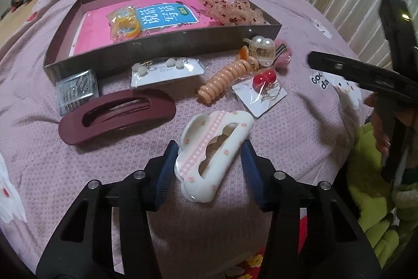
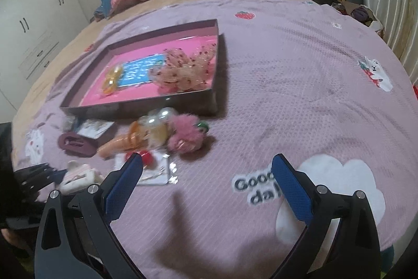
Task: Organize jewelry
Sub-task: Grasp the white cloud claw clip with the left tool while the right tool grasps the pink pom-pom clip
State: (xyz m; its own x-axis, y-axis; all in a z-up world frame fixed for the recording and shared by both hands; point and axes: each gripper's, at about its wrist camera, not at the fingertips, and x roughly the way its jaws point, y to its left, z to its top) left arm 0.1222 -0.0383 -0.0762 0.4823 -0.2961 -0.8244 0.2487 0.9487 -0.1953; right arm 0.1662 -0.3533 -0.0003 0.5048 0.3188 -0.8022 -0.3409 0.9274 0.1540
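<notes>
1. The left gripper straddles the white cloud-shaped hair claw, which lies on the pink bedspread in front of the dark box.
2. The left finger's blue pad touches the claw's left edge; the right pad sits just beside its right edge, so a firm grip cannot be told.
3. The right gripper, right of the claw, has its fingers wide apart with nothing between them.
</notes>
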